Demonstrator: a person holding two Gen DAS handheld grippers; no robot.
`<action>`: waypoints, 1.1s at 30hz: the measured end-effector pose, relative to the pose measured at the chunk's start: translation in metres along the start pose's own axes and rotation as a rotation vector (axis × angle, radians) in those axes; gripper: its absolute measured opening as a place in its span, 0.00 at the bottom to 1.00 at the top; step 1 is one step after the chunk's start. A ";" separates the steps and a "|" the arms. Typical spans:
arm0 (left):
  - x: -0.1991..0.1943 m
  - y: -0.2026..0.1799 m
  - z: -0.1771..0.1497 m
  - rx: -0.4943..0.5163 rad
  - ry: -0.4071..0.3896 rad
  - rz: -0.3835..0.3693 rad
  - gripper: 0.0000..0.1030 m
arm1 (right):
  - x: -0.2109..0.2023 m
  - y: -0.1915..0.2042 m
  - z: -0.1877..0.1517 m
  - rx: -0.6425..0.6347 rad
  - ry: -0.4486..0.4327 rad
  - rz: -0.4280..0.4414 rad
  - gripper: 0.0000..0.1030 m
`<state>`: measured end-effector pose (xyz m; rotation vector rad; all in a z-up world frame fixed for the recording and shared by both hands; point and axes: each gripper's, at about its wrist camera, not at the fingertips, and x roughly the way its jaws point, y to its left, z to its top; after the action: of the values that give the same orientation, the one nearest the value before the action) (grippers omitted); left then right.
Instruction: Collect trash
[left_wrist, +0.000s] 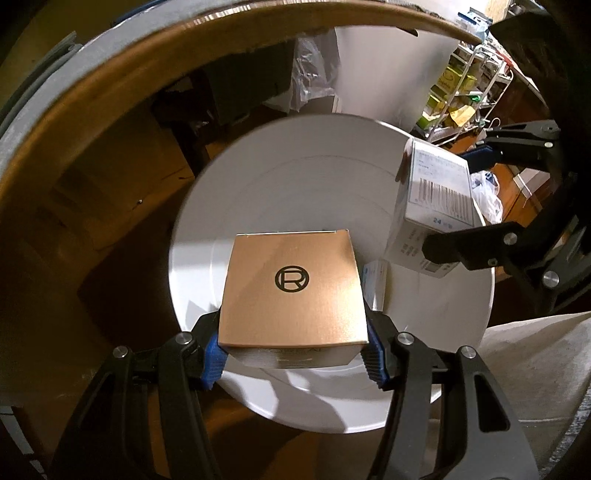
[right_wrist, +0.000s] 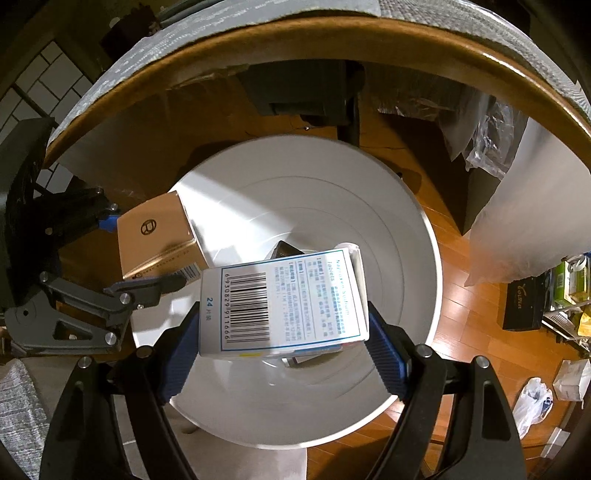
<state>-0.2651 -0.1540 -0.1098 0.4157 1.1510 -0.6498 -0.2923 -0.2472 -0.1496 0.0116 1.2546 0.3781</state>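
Note:
My left gripper (left_wrist: 293, 356) is shut on a copper-coloured box (left_wrist: 291, 291) with a round R logo, held over the white round bin (left_wrist: 295, 177). My right gripper (right_wrist: 284, 349) is shut on a white pill box with a barcode (right_wrist: 284, 304), also above the bin (right_wrist: 332, 192). The right gripper and pill box (left_wrist: 436, 192) show at the right of the left wrist view. The left gripper with the copper box (right_wrist: 155, 236) shows at the left of the right wrist view. A dark item (right_wrist: 282, 251) and a small box (left_wrist: 375, 280) lie inside the bin.
The bin stands on a wooden floor (right_wrist: 465, 295) beside a round table edge (right_wrist: 406, 33). A white sack (right_wrist: 524, 206), plastic bags (right_wrist: 532, 402), a black box (right_wrist: 524, 308) and a cluttered wire rack (left_wrist: 465, 85) stand around. A grey cloth (left_wrist: 535, 369) lies near my left gripper.

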 end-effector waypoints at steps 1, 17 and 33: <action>0.002 0.000 0.001 0.001 0.004 0.000 0.58 | 0.002 -0.001 0.000 0.000 0.004 -0.001 0.78; 0.023 -0.002 -0.003 0.014 0.066 -0.006 0.78 | 0.023 -0.005 -0.004 -0.011 0.072 -0.015 0.85; -0.164 0.067 0.055 -0.100 -0.422 0.187 0.98 | -0.149 -0.035 0.077 0.021 -0.355 -0.075 0.96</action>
<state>-0.2244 -0.0948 0.0616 0.2788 0.7294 -0.4843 -0.2502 -0.3075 0.0050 0.0476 0.9053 0.2827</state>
